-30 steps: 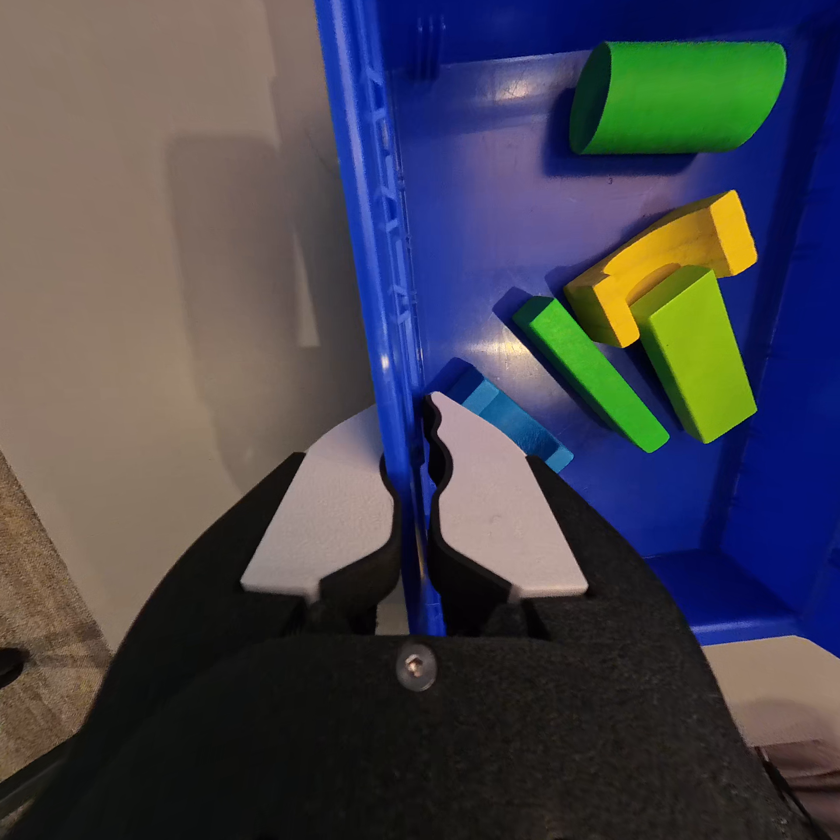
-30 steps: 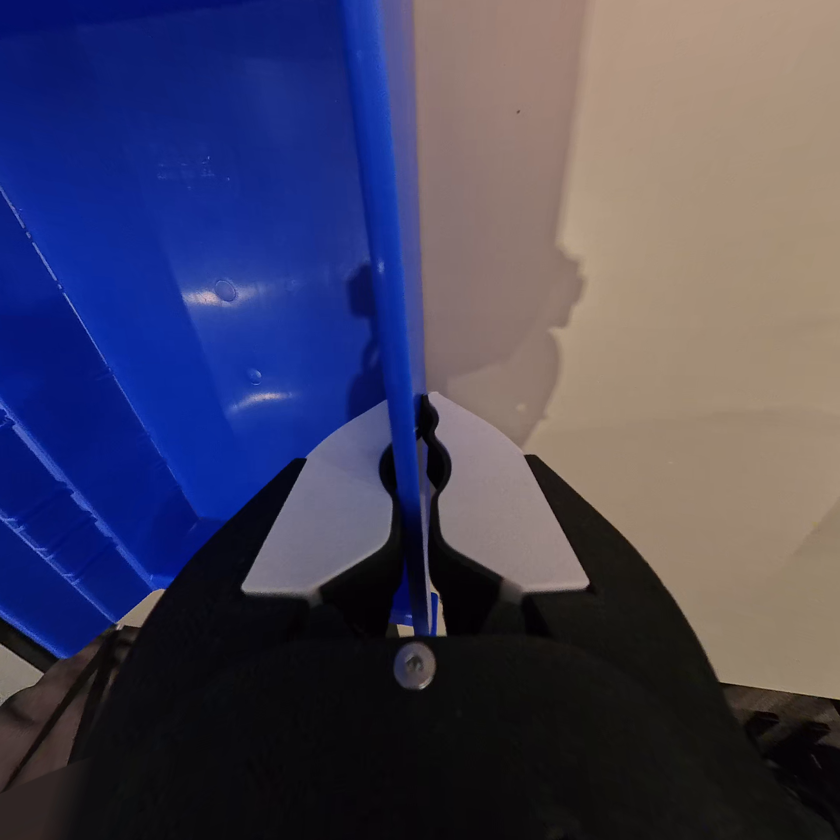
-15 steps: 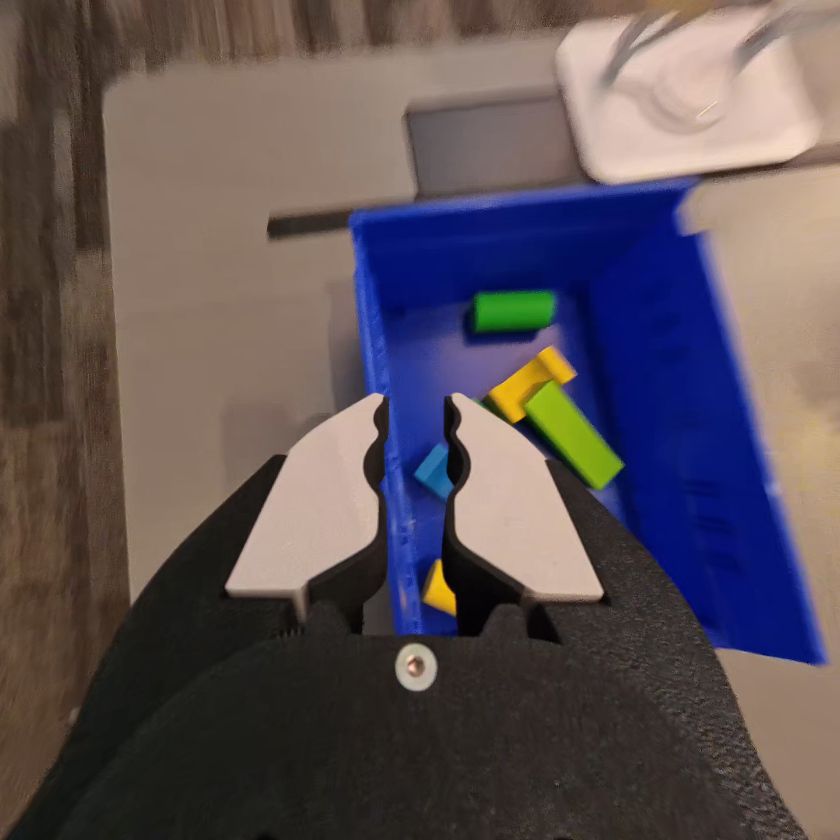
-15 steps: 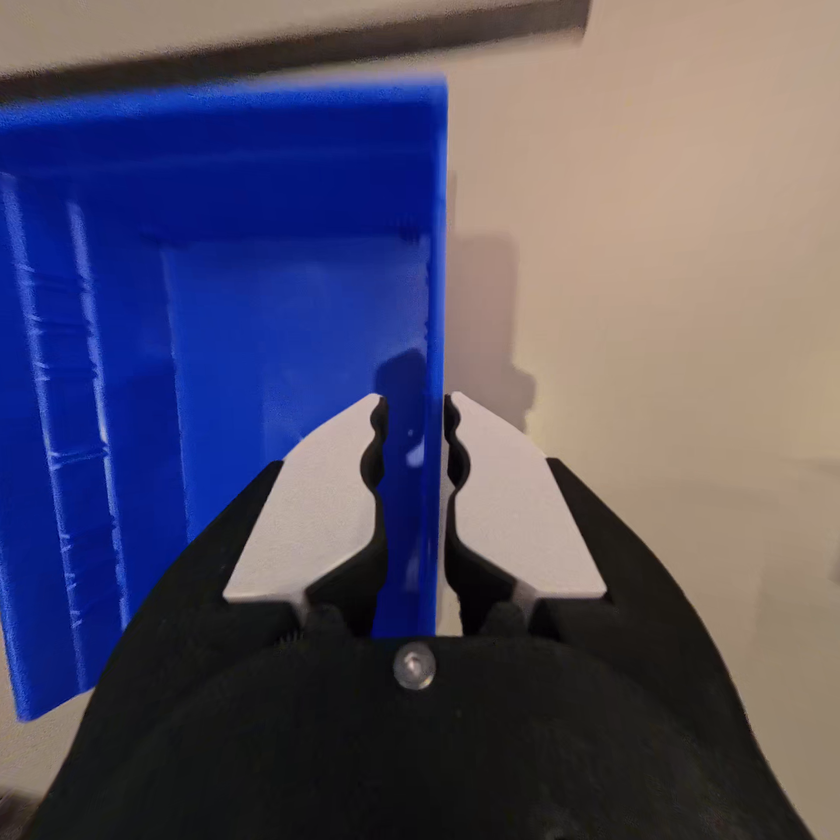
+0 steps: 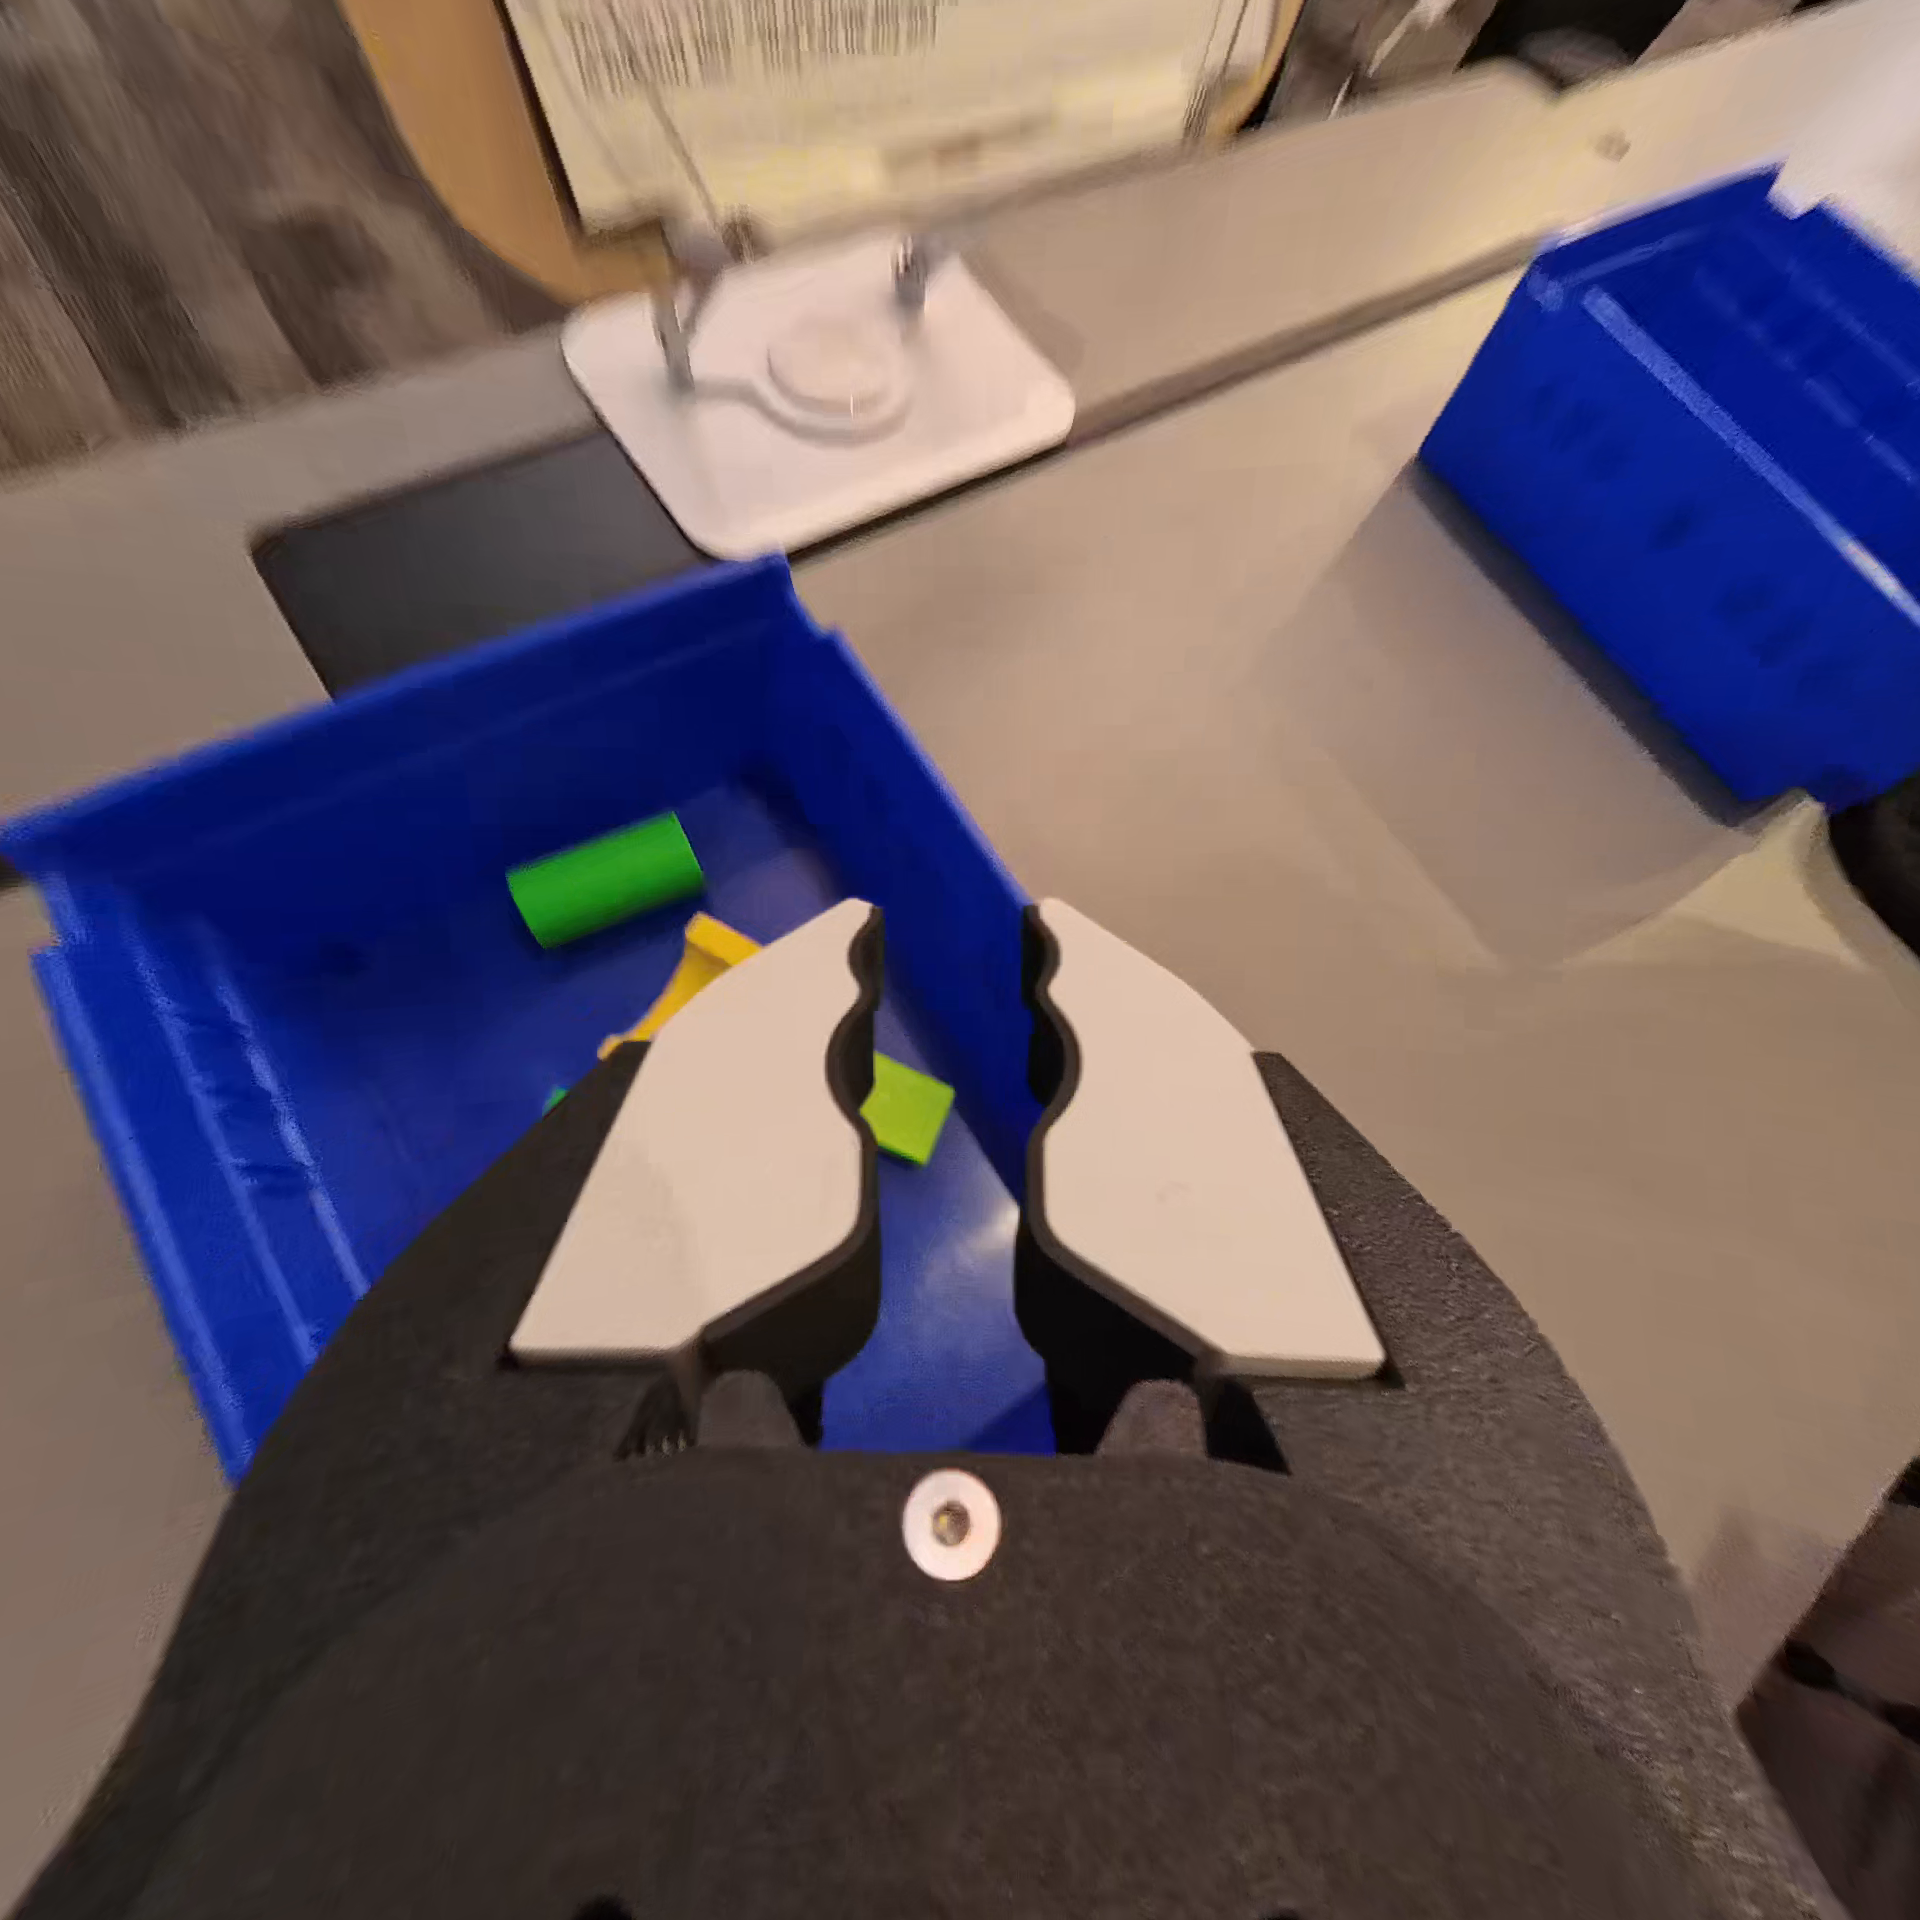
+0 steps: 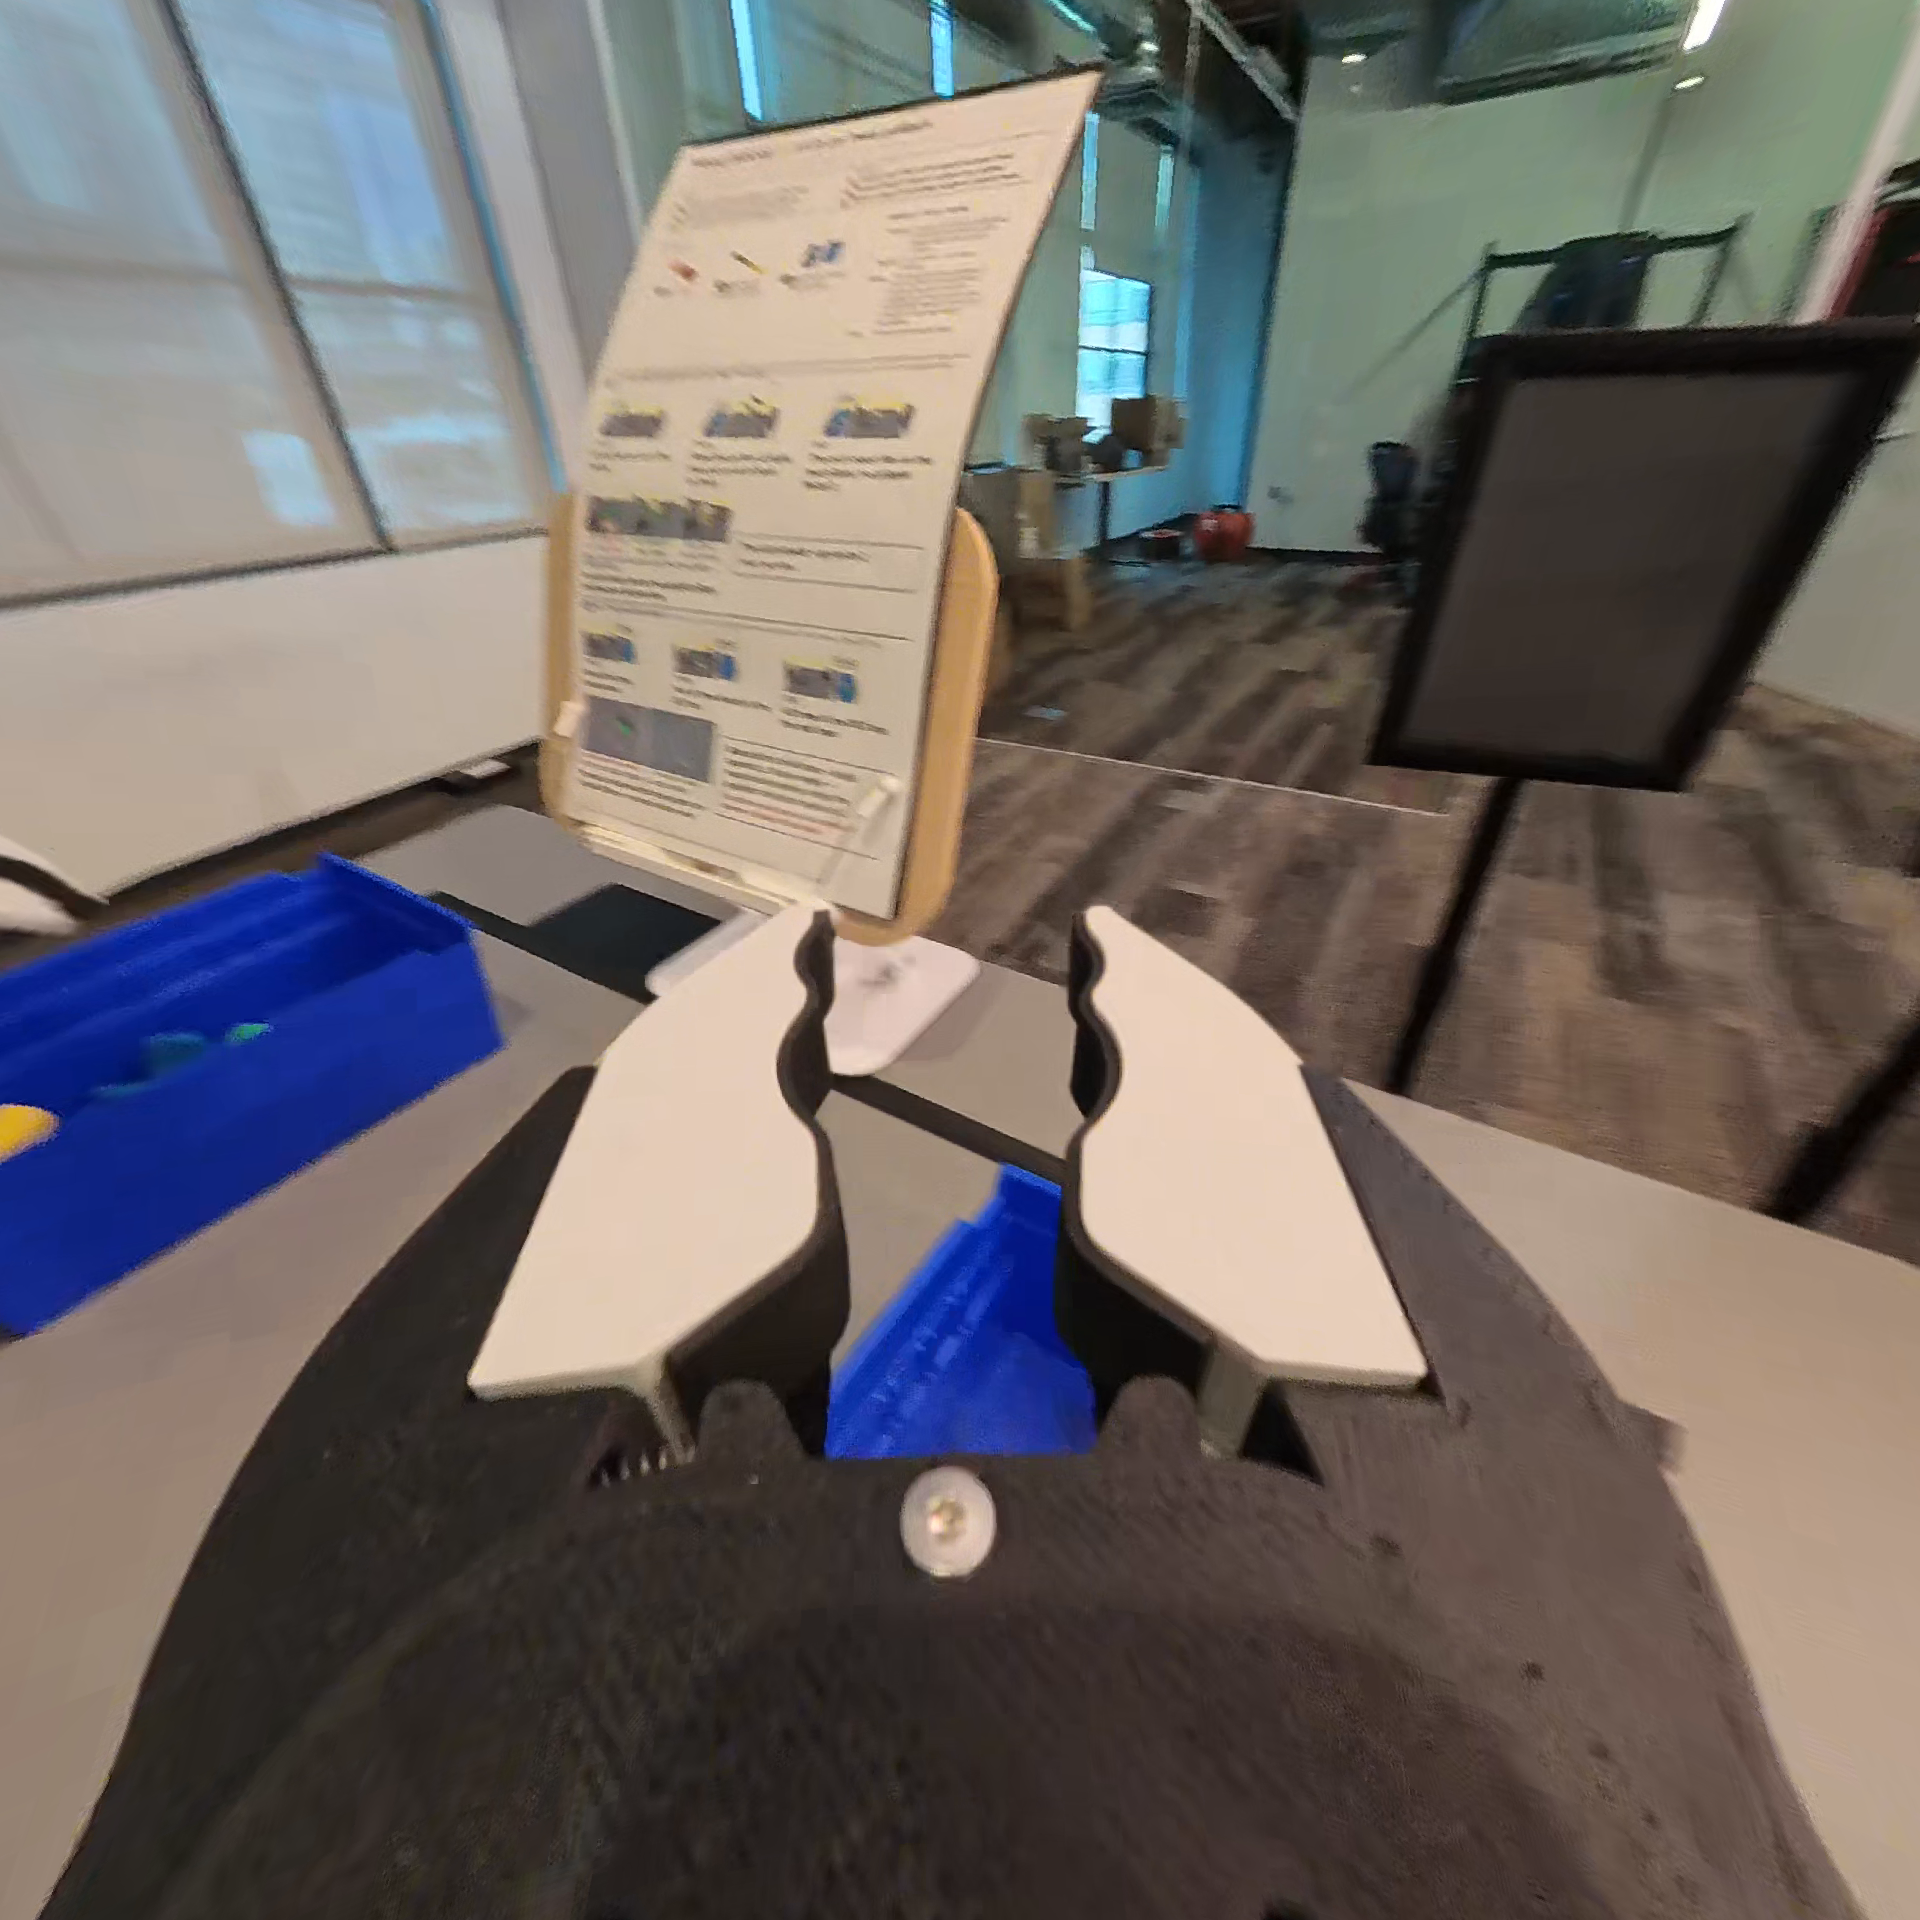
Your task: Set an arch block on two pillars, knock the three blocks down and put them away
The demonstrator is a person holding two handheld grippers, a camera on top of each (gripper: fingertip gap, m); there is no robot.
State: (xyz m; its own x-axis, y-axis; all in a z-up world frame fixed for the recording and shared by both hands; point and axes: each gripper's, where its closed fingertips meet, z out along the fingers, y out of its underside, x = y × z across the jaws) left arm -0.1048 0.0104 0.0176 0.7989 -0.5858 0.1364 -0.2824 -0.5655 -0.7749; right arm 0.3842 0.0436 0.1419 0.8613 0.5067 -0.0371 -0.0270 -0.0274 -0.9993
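Both hand-held grippers (image 5: 951, 914) (image 6: 951, 920) have released the smooth blue bins (image 5: 436, 727) — jaws apart.

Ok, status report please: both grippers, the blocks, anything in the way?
Left gripper open, empty, over bin. Right gripper open, empty, above second bin. Blocks in first bin: green cylinder, yellow arch. Nothing blocking.

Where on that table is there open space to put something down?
The grey table lies bare between the block bin and the second blue bin. Behind that gap the white stand base takes the room. Inside the block bin, the left floor is free; blocks crowd its right.
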